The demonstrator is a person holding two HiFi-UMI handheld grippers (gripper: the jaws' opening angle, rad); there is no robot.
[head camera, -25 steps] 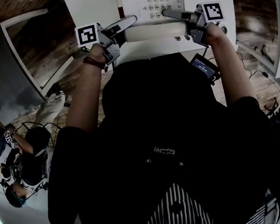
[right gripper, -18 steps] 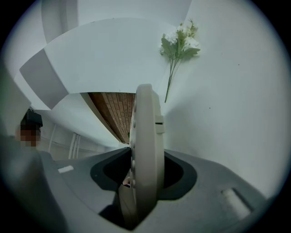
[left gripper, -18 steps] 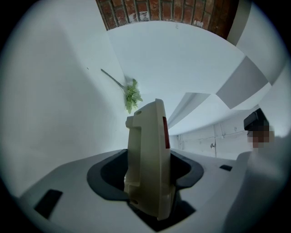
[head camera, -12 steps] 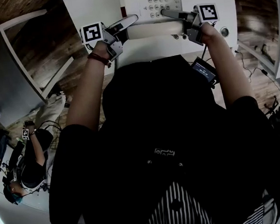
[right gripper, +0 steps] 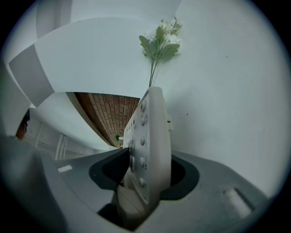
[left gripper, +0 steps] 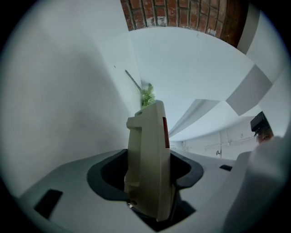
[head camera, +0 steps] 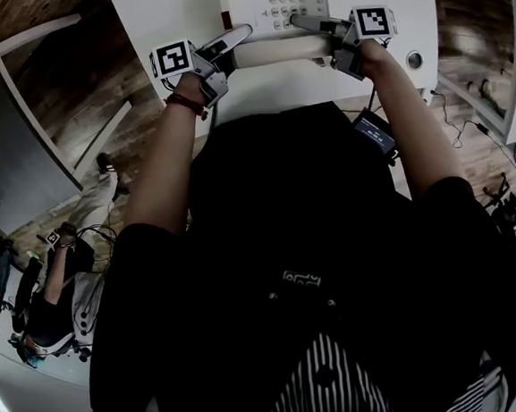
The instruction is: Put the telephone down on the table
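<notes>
A cream push-button telephone [head camera: 277, 12] lies on the white table [head camera: 169, 11], its handset [head camera: 276, 53] along the near side. My left gripper [head camera: 241, 37] is shut on the phone's left end, which stands between its pads in the left gripper view [left gripper: 148, 159]. My right gripper [head camera: 300, 22] is at the phone's right end. Its jaws are opening; the keypad end [right gripper: 152, 136] is still between them, and the pads look slack on it.
A small round object [head camera: 415, 58] sits on the table right of the phone. A dark device with a screen [head camera: 374, 130] hangs by the person's waist. White flowers [right gripper: 160, 41] stand behind the phone. People [head camera: 42, 300] sit on the floor at the left.
Both grippers and the telephone have moved a little farther from the person, toward the back of the table. The right gripper has shifted slightly inward over the keypad.
</notes>
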